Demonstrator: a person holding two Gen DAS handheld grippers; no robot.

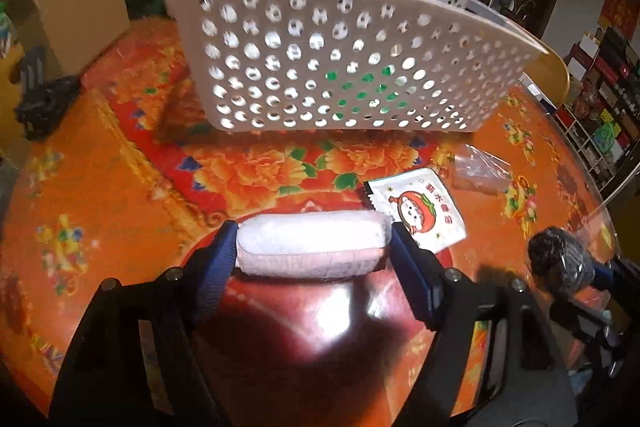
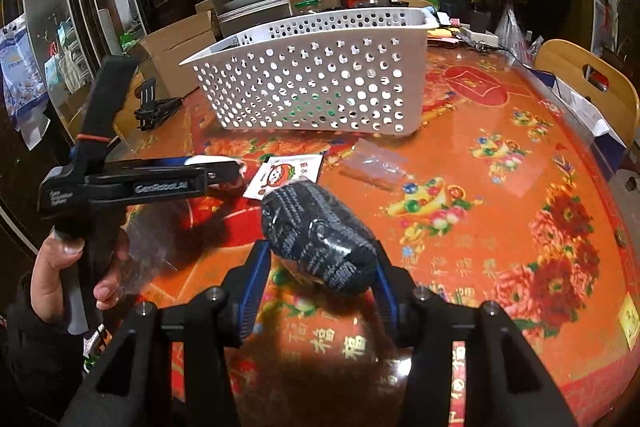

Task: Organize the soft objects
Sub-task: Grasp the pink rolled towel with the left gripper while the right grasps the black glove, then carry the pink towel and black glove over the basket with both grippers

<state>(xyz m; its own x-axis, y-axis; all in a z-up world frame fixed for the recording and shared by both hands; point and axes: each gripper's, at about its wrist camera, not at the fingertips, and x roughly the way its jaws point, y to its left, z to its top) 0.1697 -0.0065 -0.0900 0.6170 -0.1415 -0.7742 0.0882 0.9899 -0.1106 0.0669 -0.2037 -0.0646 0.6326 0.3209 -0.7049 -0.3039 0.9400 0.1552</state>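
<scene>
My left gripper (image 1: pixel 312 247) is shut on a white and pink soft roll (image 1: pixel 312 245), held crosswise above the table in front of the white perforated basket (image 1: pixel 340 67). My right gripper (image 2: pixel 320 267) is shut on a dark knitted bundle wrapped in clear plastic (image 2: pixel 320 235); it also shows in the left wrist view (image 1: pixel 560 263) at the right. The left gripper (image 2: pixel 224 167) shows side-on in the right wrist view, left of the bundle. A white sachet with a cartoon print (image 1: pixel 420 211) lies flat on the table between basket and grippers. The basket (image 2: pixel 320 83) holds something green, seen through its holes.
The round table (image 2: pixel 500 207) has an orange floral cover under glass. A clear plastic packet (image 2: pixel 376 165) lies beside the sachet. A black stand (image 2: pixel 154 107) sits left of the basket. A wooden chair (image 2: pixel 588 79) stands at the right. Boxes, drawers and bags crowd the back.
</scene>
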